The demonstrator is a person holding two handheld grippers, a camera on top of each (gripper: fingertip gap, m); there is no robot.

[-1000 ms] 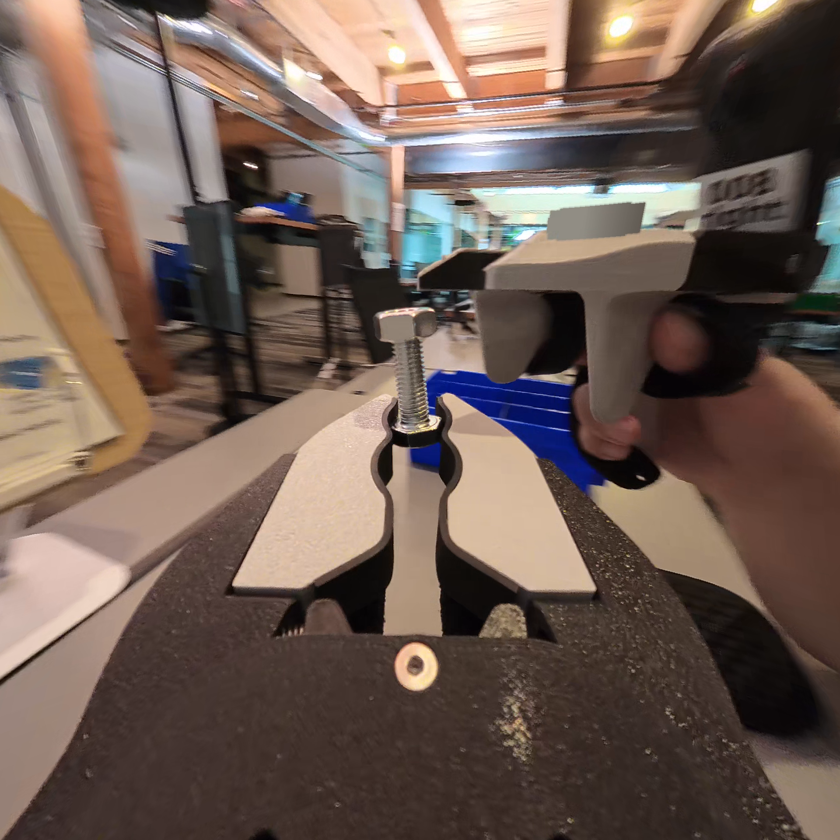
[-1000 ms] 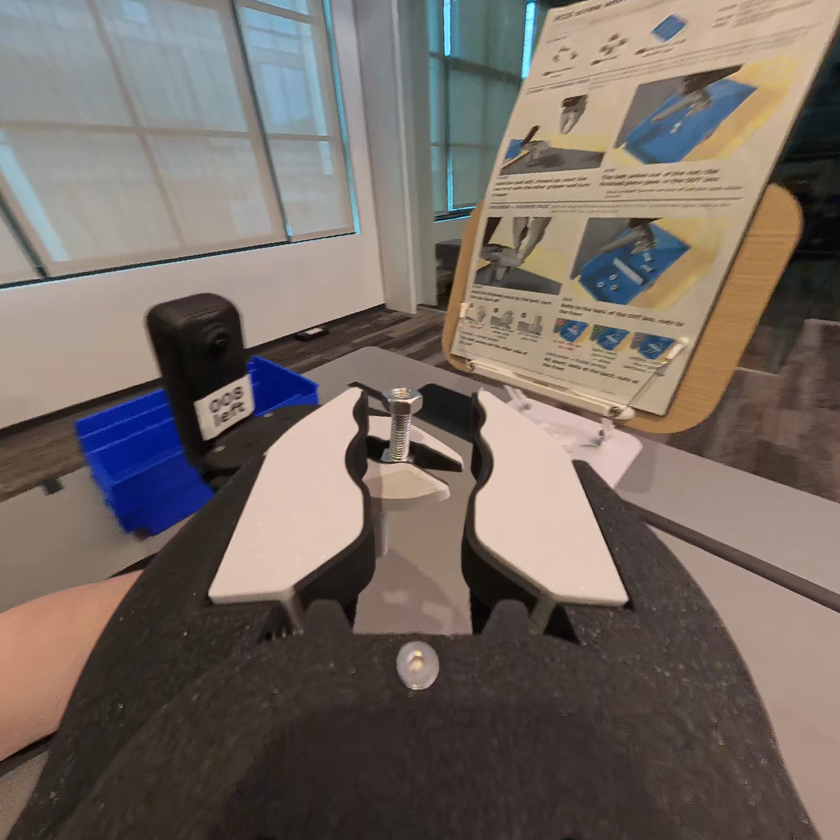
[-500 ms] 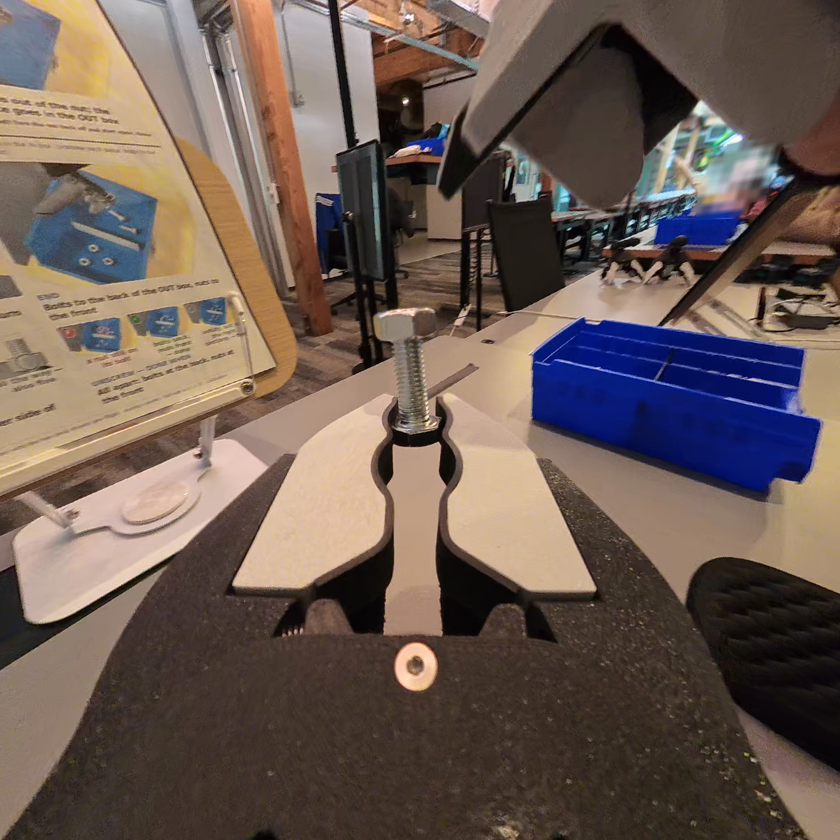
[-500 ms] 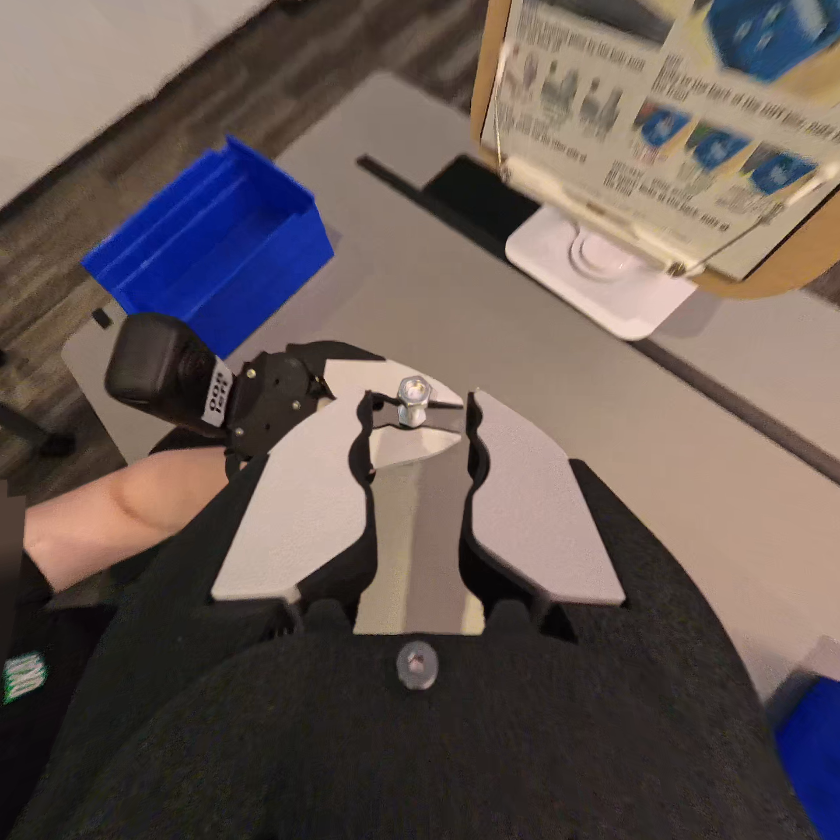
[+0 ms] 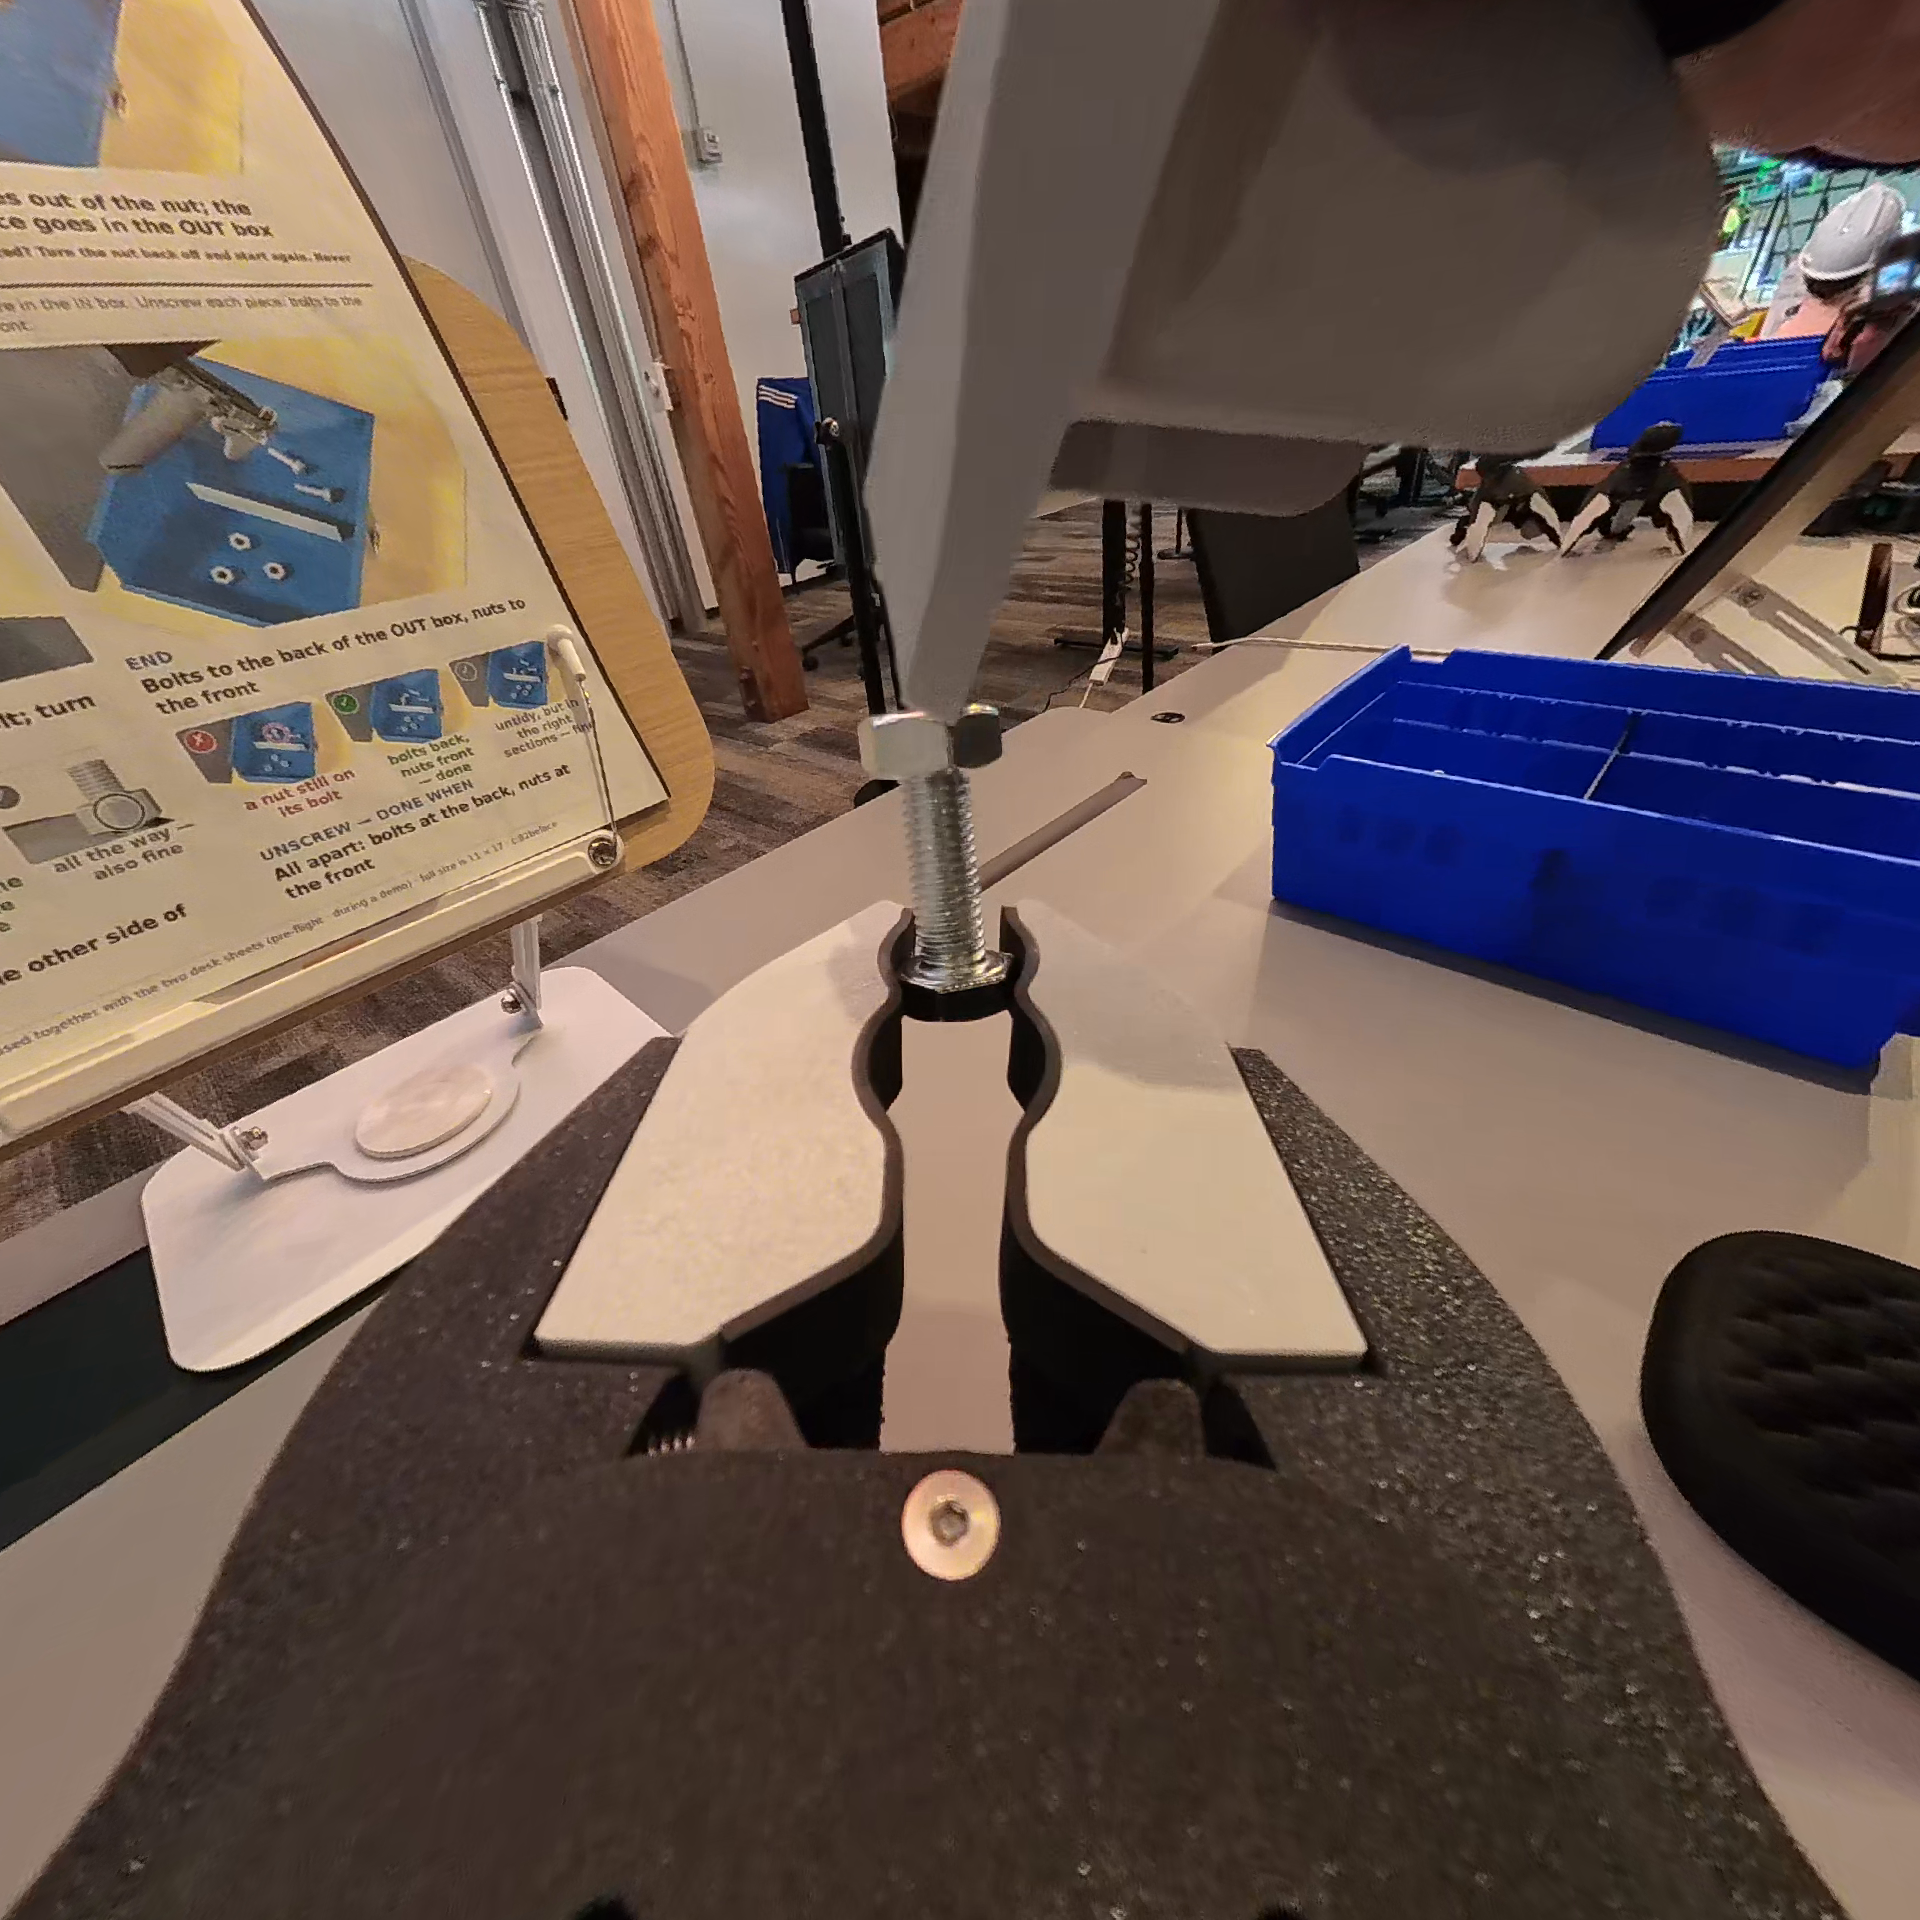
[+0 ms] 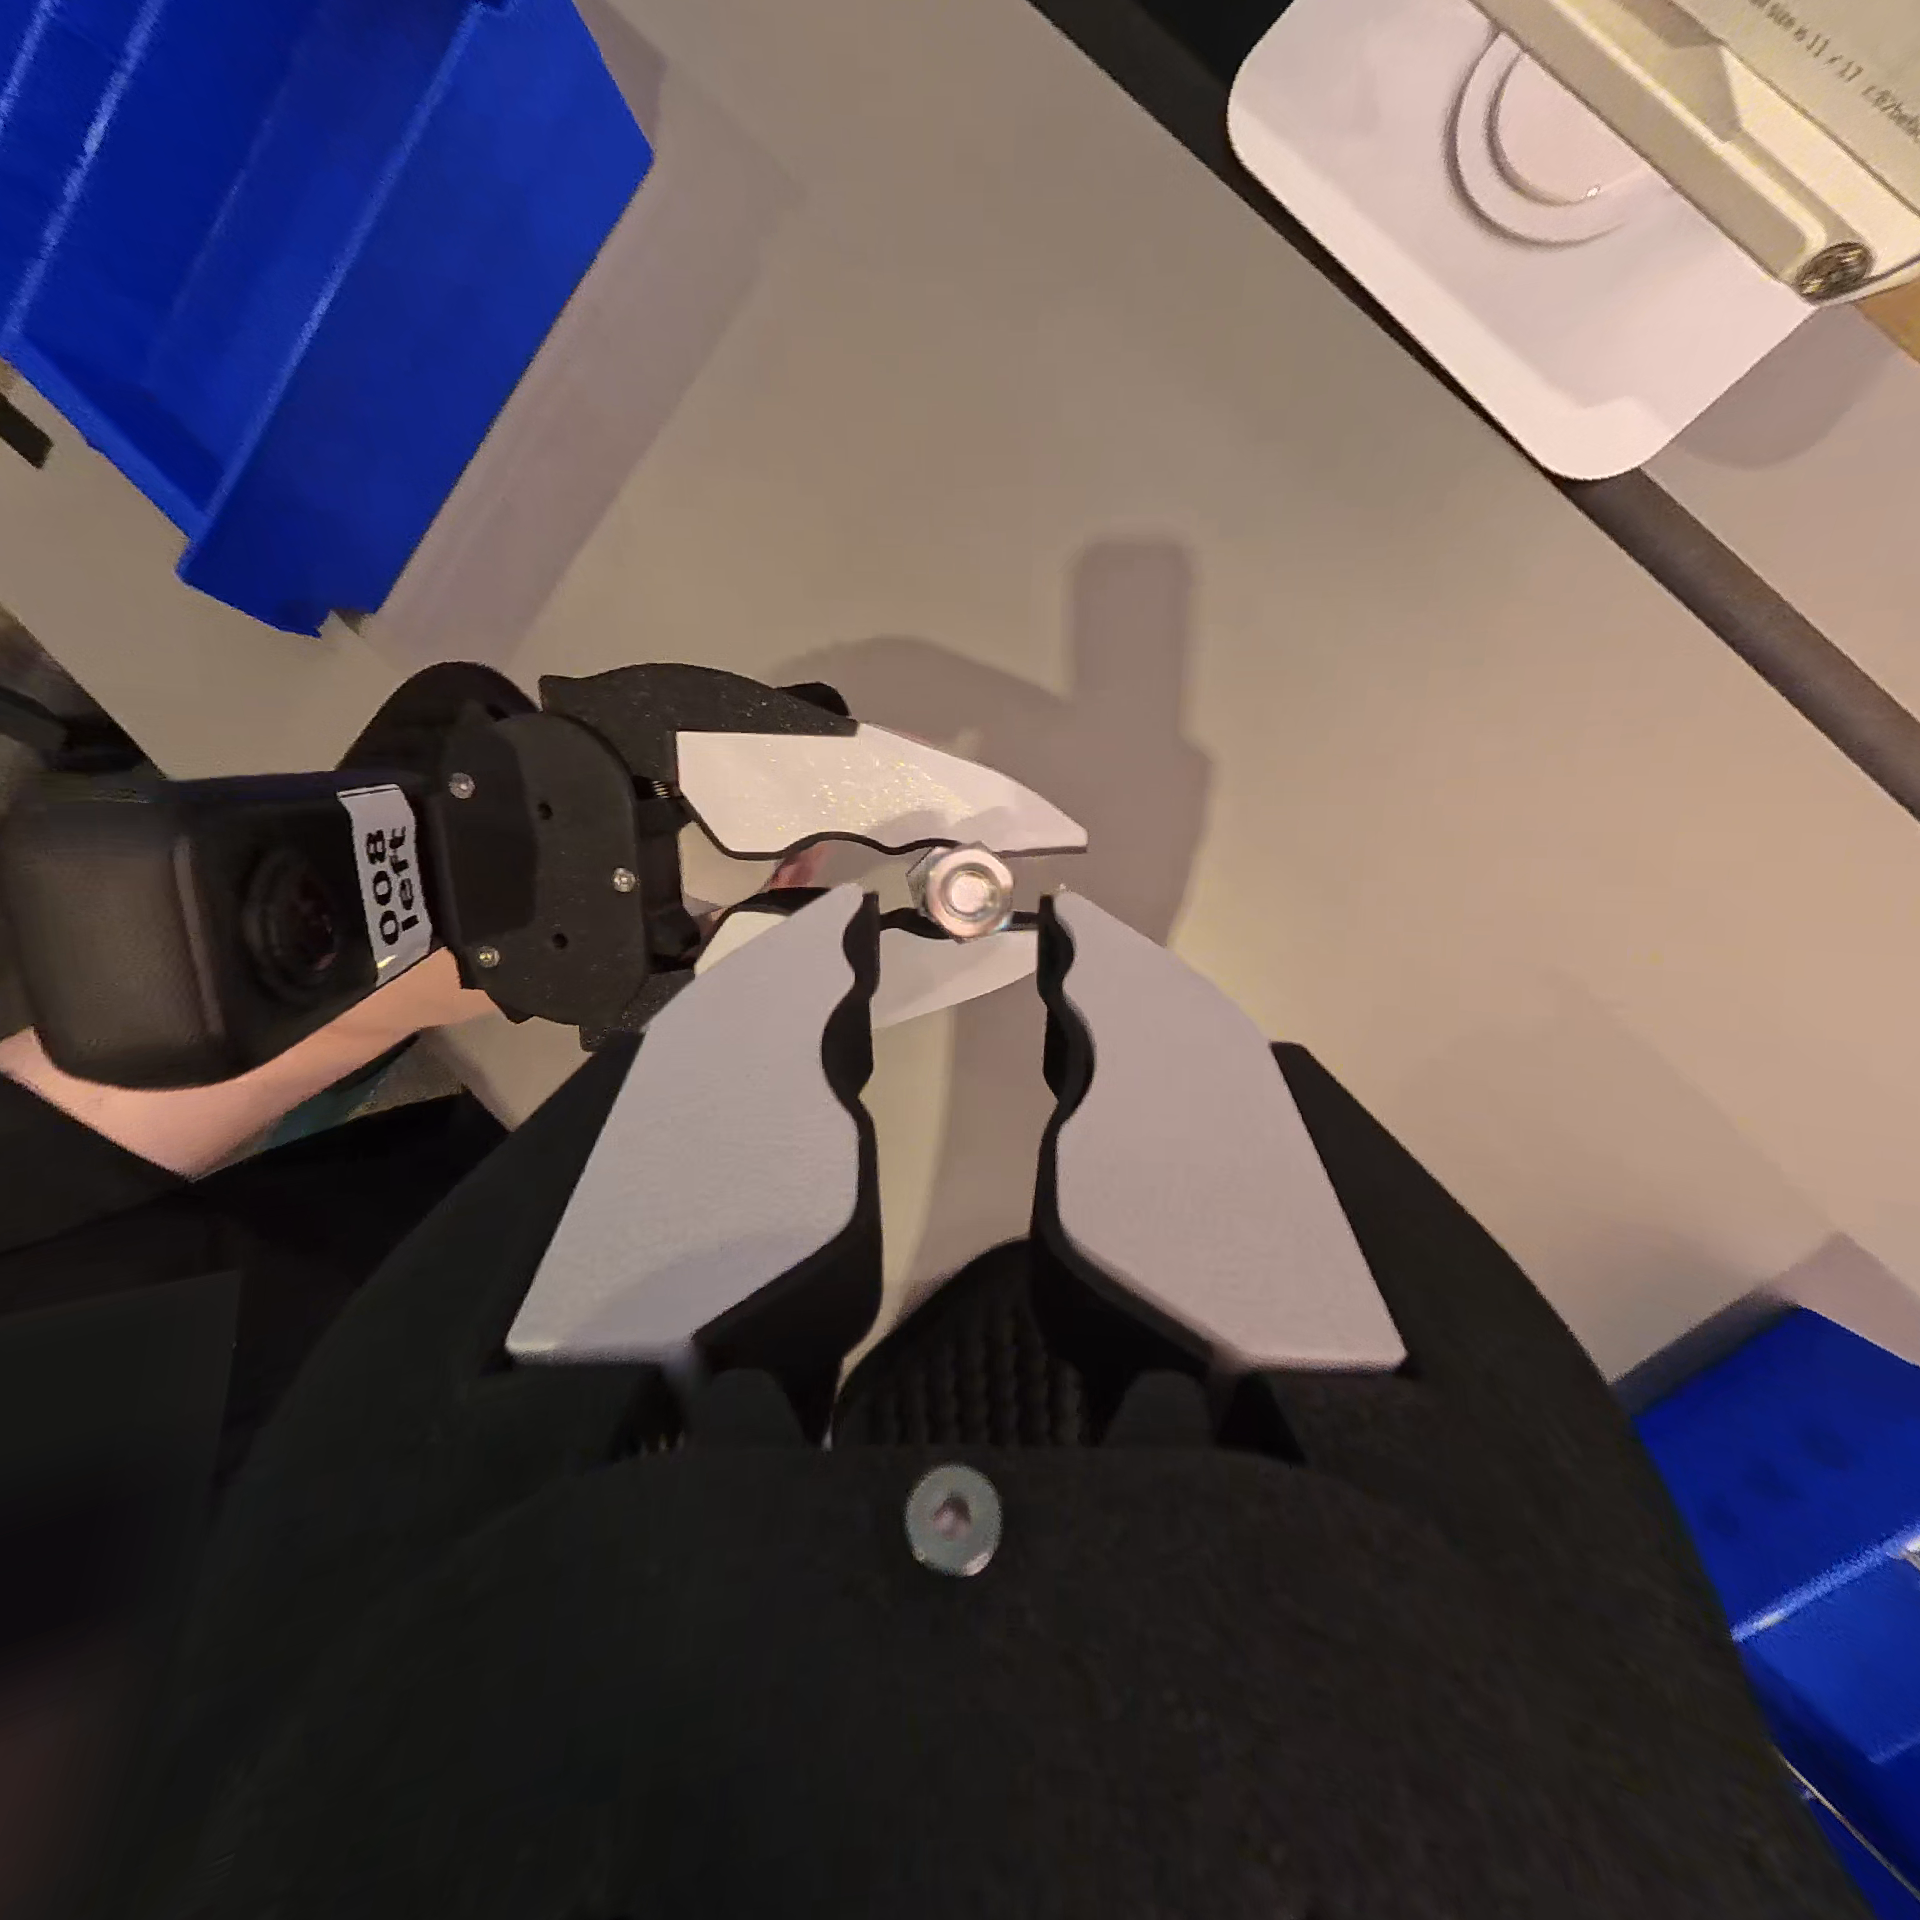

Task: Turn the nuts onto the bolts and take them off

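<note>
A silver bolt [image 5: 940, 852] stands upright with its hex head [image 5: 906, 743] on top. Its lower threads sit in a nut [image 5: 951, 971], and my left gripper [image 5: 951, 935] is shut on that nut at its tips, above the grey table. My right gripper [image 5: 940, 722] points straight down onto the bolt head. In the right wrist view the right gripper [image 6: 956, 909] is open, with its two tips on either side of the bolt head [image 6: 961, 894]. The left gripper's upper finger [image 6: 852, 790] shows there from the side.
A blue divided bin [image 5: 1558, 831] stands on the table [image 5: 1455, 1143] to the right. An instruction sheet on a wooden stand [image 5: 312, 520] with a white base [image 5: 312, 1226] stands at the left. A black padded rest [image 5: 1787, 1403] lies near right. More blue bins [image 6: 291, 260] [image 6: 1818, 1507] show in the right wrist view. The left gripper's tips are roughly 5 centimetres from the right gripper's. It is some 35 centimetres from my left tips to the white base [image 5: 312, 1226]. It turns up in the right wrist view [image 6: 1400, 88] as well.
My right gripper has swung from level beside the bolt to above it, and has come down so its open tips frame the bolt head. My left gripper has turned left and still holds the nut.
</note>
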